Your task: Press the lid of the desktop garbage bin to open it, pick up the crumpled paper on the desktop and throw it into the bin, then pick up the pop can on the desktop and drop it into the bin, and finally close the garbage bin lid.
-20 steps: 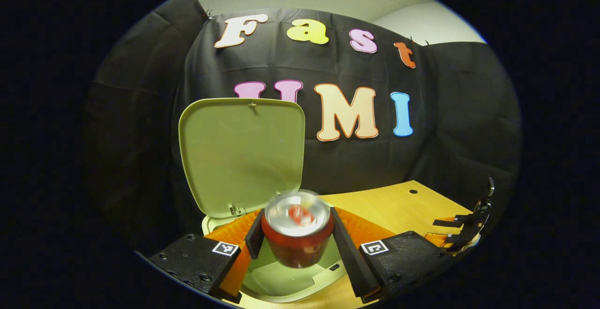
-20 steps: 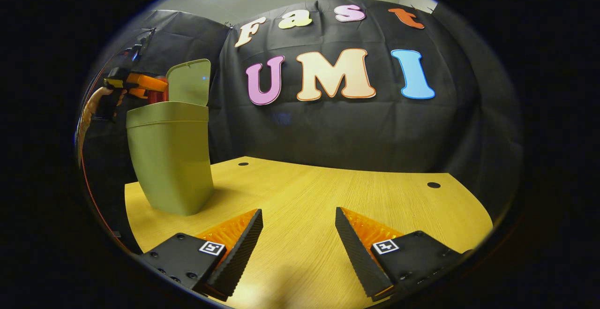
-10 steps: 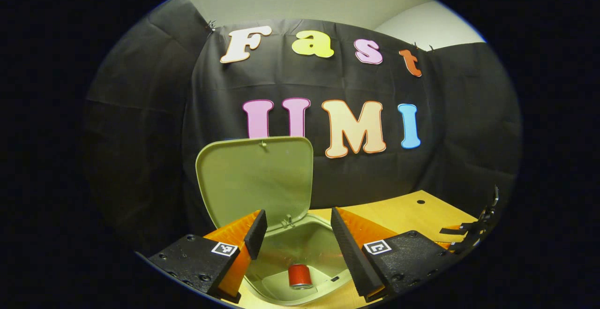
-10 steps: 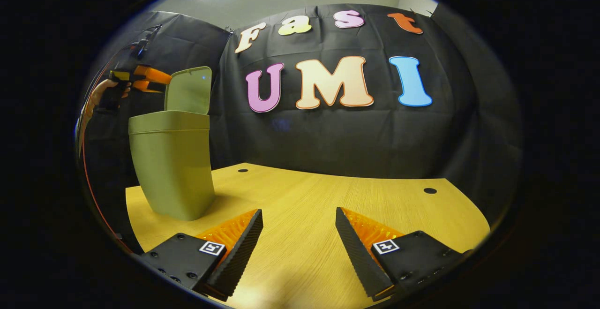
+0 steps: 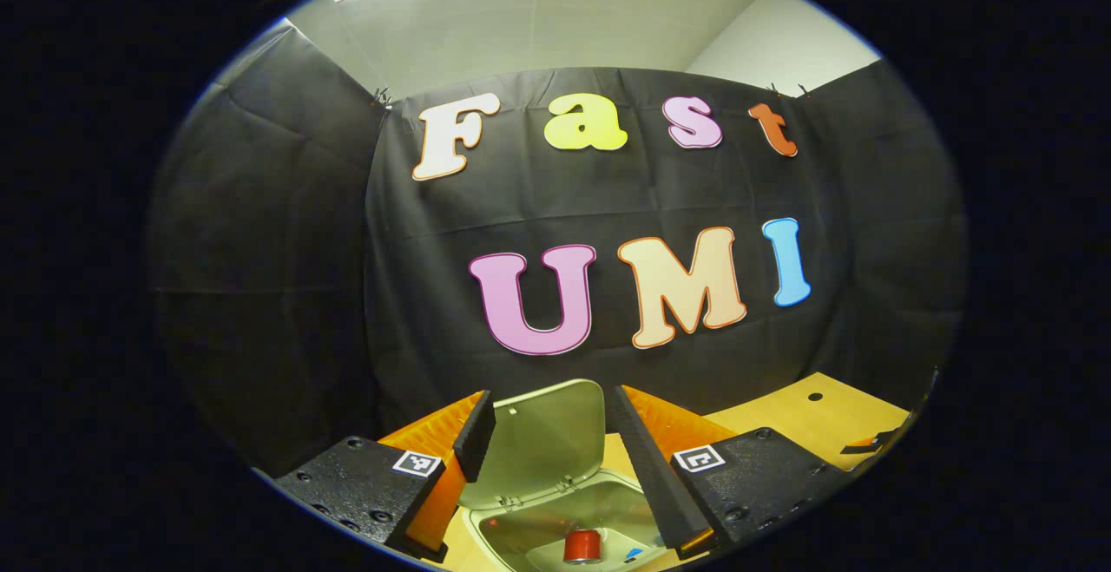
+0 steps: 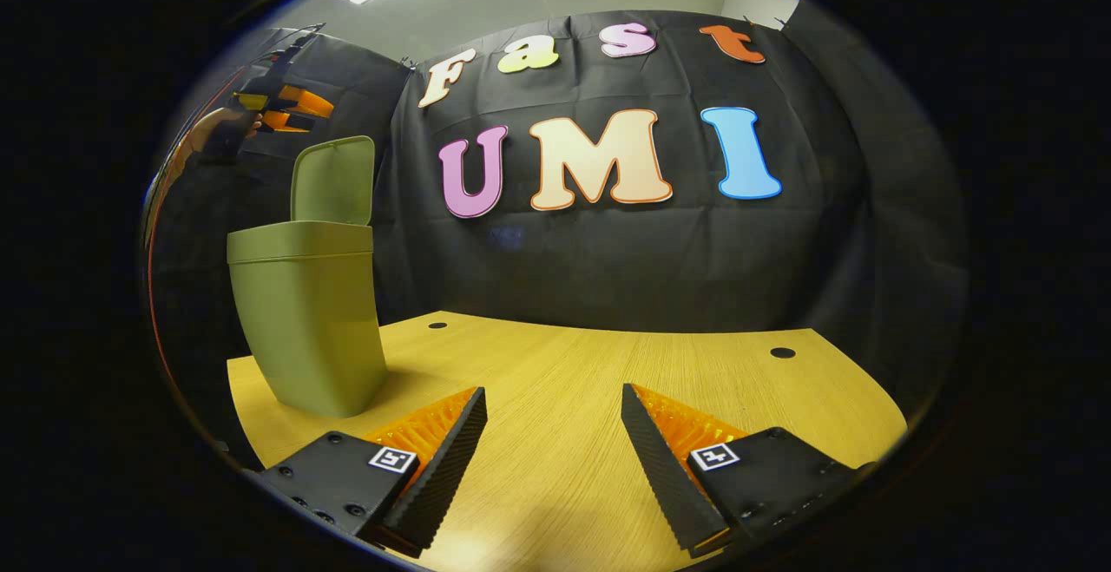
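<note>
The left hand-held gripper (image 5: 551, 433) hangs above the garbage bin (image 6: 304, 320) with its jaws wide and nothing between them, and in the right gripper view it sits high at about ten o'clock, above and just left of the upright lid (image 6: 334, 181). The right hand-held gripper (image 6: 554, 433) is also spread wide and empty, low over the counter (image 6: 590, 381). In the left gripper view the bin's mouth lies at six o'clock, and the pop can (image 5: 582, 546) rests on the bottom inside it; something pale lies beside the can, probably the crumpled paper, though it is too small to be sure. Judging by that, what remains is closing the lid (image 5: 542, 442), which stands open at the far side of the mouth, between the left fingers from this angle. To do it well, the left gripper should come round behind the lid's top edge and push it forward and down in an arc about the hinge, pressing until it seats, gently enough that the light bin does not tip or slide. The counter is pale wood grain with small round holes at twelve and two o'clock in the right gripper view; black cloth walls the booth, under a pale ceiling with a strip light.
</note>
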`<state>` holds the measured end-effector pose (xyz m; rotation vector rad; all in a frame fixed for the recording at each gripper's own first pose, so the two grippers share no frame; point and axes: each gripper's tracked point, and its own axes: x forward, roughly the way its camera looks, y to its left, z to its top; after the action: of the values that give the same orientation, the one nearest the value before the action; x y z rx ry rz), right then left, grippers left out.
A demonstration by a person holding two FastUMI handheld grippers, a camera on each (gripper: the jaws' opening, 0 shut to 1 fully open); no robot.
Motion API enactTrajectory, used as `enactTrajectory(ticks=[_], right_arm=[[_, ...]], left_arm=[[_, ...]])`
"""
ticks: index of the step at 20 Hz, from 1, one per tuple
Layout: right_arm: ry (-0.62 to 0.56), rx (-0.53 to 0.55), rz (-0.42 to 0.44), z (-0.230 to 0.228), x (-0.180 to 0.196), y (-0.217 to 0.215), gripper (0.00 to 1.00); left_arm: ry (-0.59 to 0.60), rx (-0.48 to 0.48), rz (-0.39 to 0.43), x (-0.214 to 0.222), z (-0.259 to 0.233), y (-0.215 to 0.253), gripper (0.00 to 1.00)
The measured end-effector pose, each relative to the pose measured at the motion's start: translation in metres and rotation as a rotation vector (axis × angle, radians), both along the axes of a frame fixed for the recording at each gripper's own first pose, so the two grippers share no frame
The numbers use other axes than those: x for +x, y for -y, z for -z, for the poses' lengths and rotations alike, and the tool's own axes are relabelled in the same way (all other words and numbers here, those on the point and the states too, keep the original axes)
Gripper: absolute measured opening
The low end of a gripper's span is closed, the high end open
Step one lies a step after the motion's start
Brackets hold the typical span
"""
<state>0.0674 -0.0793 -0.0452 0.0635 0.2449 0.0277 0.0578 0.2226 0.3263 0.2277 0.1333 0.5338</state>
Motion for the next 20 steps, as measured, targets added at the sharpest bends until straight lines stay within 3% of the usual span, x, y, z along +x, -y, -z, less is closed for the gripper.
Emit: enactTrajectory(ticks=[5,11,14,17,20], right_arm=[[0.013,0.002,0.006,-0.006,-0.001,0.001,0.98],[0.015,-0.011,0.013,-0.004,-0.001,0.007,0.98],[0.007,-0.006,0.015,0.000,0.000,0.008,0.98],[-0.007,-0.006,0.014,0.004,0.002,0.007,0.98],[-0.003,-0.004,0.003,0.002,0.001,0.002,0.98]], left_arm=[[-0.036,0.029,-0.125,0.014,0.005,-0.054,0.84],[-0.019,-0.044,-0.205,0.025,0.023,-0.092,0.85],[-0.001,-0.081,-0.171,0.026,0.027,-0.078,0.86],[0.015,-0.124,-0.102,0.021,0.036,-0.054,0.80],[0.016,-0.134,-0.019,0.009,0.048,-0.025,0.81]])
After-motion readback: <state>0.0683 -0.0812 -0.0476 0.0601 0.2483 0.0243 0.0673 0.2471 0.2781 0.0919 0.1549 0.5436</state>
